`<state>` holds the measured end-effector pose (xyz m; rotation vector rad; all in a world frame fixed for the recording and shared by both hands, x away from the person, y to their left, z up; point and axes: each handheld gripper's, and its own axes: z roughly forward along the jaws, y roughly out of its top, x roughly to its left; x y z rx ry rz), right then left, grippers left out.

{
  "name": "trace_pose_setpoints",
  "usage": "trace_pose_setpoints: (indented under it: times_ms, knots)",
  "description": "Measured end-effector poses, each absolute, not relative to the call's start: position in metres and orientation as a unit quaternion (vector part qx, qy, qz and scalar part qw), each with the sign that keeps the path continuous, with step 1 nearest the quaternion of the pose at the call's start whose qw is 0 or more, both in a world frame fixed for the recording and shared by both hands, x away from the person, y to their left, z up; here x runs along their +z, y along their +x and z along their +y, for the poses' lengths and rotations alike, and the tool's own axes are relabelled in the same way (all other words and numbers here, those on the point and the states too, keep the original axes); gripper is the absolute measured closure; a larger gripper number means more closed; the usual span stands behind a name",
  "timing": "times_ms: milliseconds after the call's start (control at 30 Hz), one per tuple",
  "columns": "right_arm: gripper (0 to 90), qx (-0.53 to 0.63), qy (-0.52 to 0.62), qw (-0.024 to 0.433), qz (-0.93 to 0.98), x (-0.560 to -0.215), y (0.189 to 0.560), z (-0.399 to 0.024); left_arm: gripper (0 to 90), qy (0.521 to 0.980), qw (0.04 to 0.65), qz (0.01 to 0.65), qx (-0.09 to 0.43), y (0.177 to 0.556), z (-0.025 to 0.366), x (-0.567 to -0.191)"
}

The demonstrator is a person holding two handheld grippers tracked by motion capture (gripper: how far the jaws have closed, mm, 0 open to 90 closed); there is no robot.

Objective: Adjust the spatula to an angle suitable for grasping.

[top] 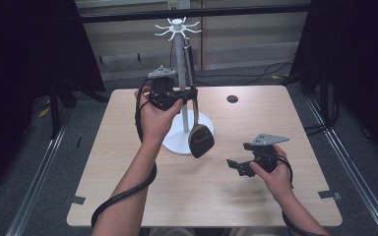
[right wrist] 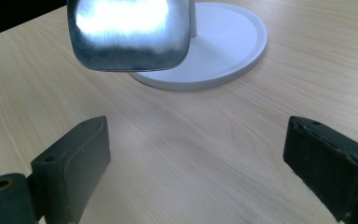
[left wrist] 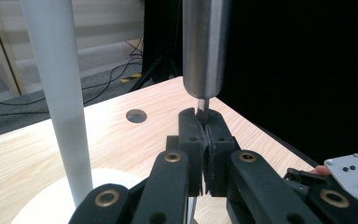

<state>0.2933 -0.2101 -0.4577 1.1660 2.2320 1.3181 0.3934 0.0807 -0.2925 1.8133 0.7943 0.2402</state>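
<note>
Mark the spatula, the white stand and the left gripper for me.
spatula (top: 200, 139): high view, on the dark blade at its lower end.
white stand (top: 180, 59): high view, on the upright pole.
left gripper (left wrist: 205, 122): left gripper view, between the tips of its jaws, shut on the spatula's thin neck.

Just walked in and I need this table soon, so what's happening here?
A person works with two hand-held claws. The left claw is shut on the thin neck of a metal spatula, held upright beside the white hook stand, blade hanging over the stand's round base. The right claw waits open, low over the wooden table, pointing towards the blade.
</note>
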Motion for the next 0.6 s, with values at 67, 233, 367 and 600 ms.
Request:
trace_pose_setpoints:
  times_ms: [67,233,367,600]
  knots:
    - [6.7,0.46,0.406,0.149,0.775,-0.4577,0.2936,-0.2104,88.0,0.761,0.545,0.335,0.103,0.3935,0.0801,-0.2935]
    - [6.7,0.459,0.406,0.148,0.776,-0.4584,0.2939,-0.2109,87.7,0.763,0.544,0.333,0.109,0.3955,0.0815,-0.2946]
    - [6.7,0.458,0.409,0.149,0.775,-0.4582,0.2945,-0.212,86.9,0.757,0.548,0.338,0.108,0.397,0.084,-0.296]
    - [6.8,0.458,0.408,0.151,0.775,-0.4575,0.2926,-0.2132,85.7,0.751,0.552,0.343,0.115,0.3977,0.0882,-0.2977]
